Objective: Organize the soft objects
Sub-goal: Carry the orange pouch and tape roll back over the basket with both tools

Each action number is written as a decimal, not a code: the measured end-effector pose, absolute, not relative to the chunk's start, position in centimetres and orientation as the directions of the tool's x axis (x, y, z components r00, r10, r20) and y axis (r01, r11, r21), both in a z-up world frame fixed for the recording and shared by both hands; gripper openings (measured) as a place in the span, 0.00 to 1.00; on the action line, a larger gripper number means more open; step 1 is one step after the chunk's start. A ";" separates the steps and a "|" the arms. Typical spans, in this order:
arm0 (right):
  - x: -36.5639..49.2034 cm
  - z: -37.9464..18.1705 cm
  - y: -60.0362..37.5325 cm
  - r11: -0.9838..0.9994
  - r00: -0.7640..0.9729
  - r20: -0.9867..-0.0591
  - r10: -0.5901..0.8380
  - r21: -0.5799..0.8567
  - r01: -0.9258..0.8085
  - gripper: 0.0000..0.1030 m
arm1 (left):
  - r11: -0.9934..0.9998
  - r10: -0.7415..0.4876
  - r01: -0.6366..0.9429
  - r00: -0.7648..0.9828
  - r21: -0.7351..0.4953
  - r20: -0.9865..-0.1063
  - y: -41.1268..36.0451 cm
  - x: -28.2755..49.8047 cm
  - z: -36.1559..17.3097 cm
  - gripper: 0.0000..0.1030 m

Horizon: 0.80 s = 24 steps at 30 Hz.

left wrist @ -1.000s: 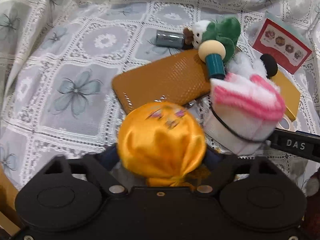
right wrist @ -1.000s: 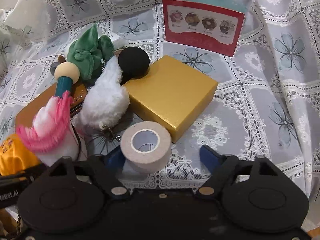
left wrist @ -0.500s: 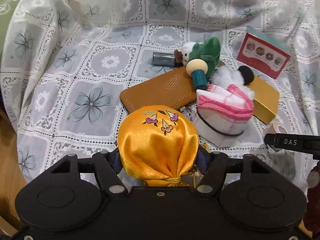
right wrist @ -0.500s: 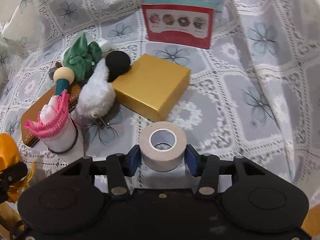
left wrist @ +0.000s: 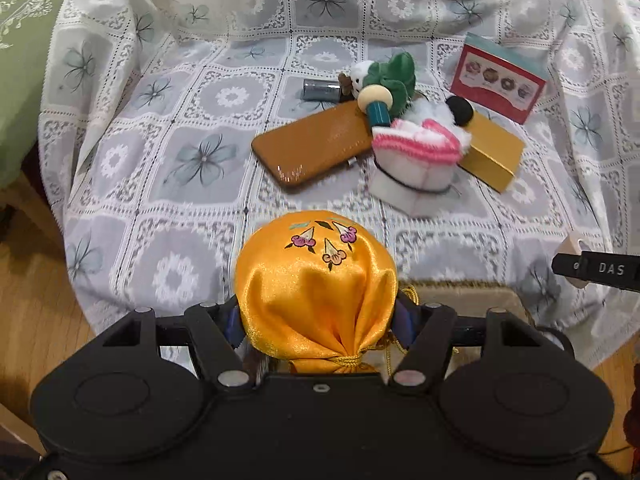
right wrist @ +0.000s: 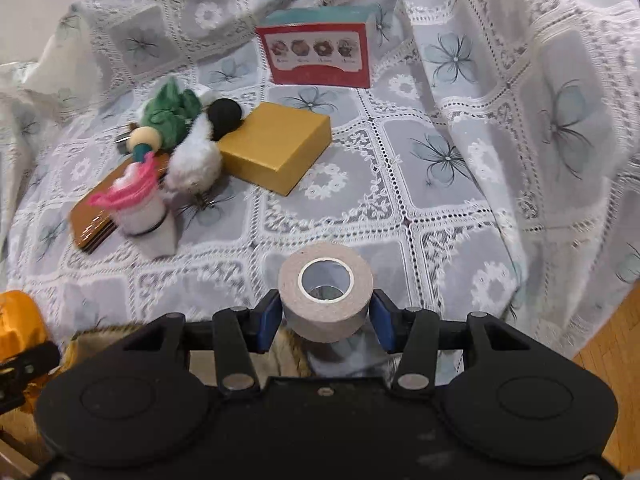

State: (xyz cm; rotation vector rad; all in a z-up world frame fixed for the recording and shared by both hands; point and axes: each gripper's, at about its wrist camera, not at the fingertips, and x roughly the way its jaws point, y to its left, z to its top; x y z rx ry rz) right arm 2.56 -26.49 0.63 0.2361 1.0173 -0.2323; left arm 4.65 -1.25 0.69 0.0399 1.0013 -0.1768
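Only in the left wrist view: a grey tube (left wrist: 319,90) behind the brown case (left wrist: 316,146), a green cushion (left wrist: 24,60) at far left, and a woven basket rim (left wrist: 460,292) just beyond the pouch (left wrist: 316,288). Only in the right wrist view: the tape roll (right wrist: 326,290) whole, from above, with fringed basket edge (right wrist: 292,356) under it.

Lace cloth (left wrist: 192,152) with grey flowers draped over the furniture; wood floor (right wrist: 616,368) at the lower corners. Clustered by the gold box (right wrist: 276,146): green plush (right wrist: 170,114), white fluff (right wrist: 194,160) with a black ball (right wrist: 225,114), pink-trimmed roll (right wrist: 140,208), bead-topped peg (left wrist: 376,104). Red carton (right wrist: 320,54) upright behind the box.

Left gripper (left wrist: 318,320) clamped on the orange pouch, drawstring neck toward the camera, held off the cloth, well in front of the box. Right gripper (right wrist: 326,320) squeezing the tape roll between blue pads (right wrist: 268,320), hole facing up, likewise lifted, nearer the camera than the box.
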 end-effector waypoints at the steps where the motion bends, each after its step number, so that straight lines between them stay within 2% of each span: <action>1: 1.7 1.0 -26.2 0.954 0.517 -0.852 -0.078 0.088 0.287 0.46 | 0.985 -0.130 0.167 0.526 -0.048 -0.841 -1.3 4.1 0.7 0.61; 13: -7.1 3.9 -22.6 0.981 0.614 -0.790 0.001 0.119 0.152 0.46 | 0.985 -0.110 0.172 0.520 -0.023 -0.847 -2.0 -2.3 -0.1 0.61; 24: -11.6 3.8 -22.1 0.976 0.629 -0.775 0.057 0.177 0.129 0.46 | 0.986 -0.110 0.163 0.543 -0.024 -0.833 -1.6 -5.6 0.1 0.61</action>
